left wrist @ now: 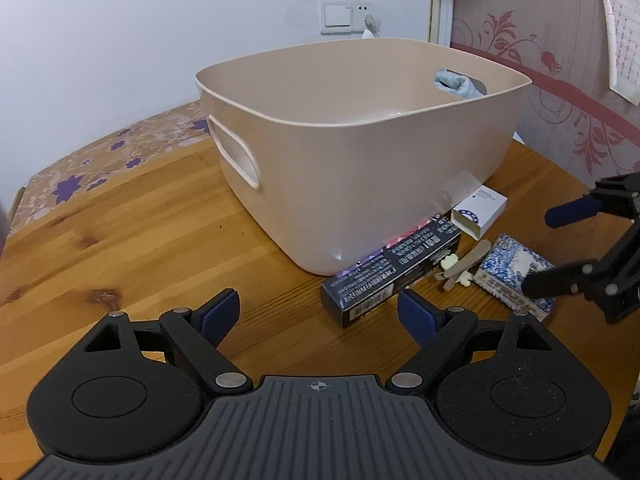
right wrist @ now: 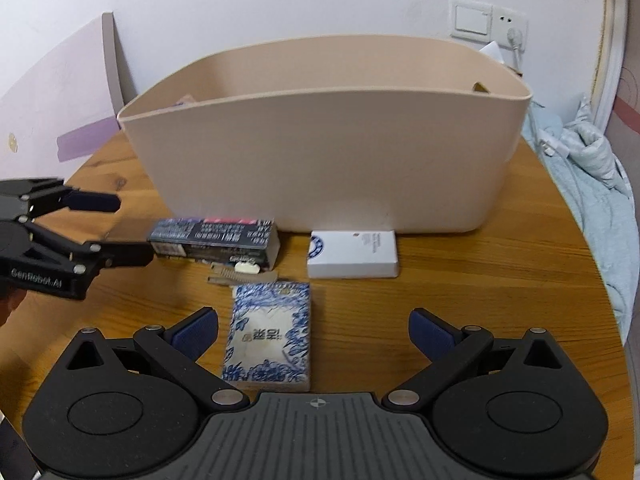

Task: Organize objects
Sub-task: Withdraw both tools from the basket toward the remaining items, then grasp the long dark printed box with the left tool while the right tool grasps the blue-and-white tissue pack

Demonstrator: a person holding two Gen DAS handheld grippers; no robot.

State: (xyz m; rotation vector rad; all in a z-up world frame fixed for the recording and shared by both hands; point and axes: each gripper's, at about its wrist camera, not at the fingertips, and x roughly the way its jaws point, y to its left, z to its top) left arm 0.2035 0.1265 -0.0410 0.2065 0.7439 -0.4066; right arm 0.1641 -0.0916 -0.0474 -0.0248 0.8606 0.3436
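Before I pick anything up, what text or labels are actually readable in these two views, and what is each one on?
"GenRobot.AI": on the left gripper body, right wrist view.
Dark long box: dense white print, a red band, too blurred to read.
White box: blue round emblem and small grey lines, too small to read.
Blue floral pack: large characters in its middle, not legible.
Beige bin: no text visible.
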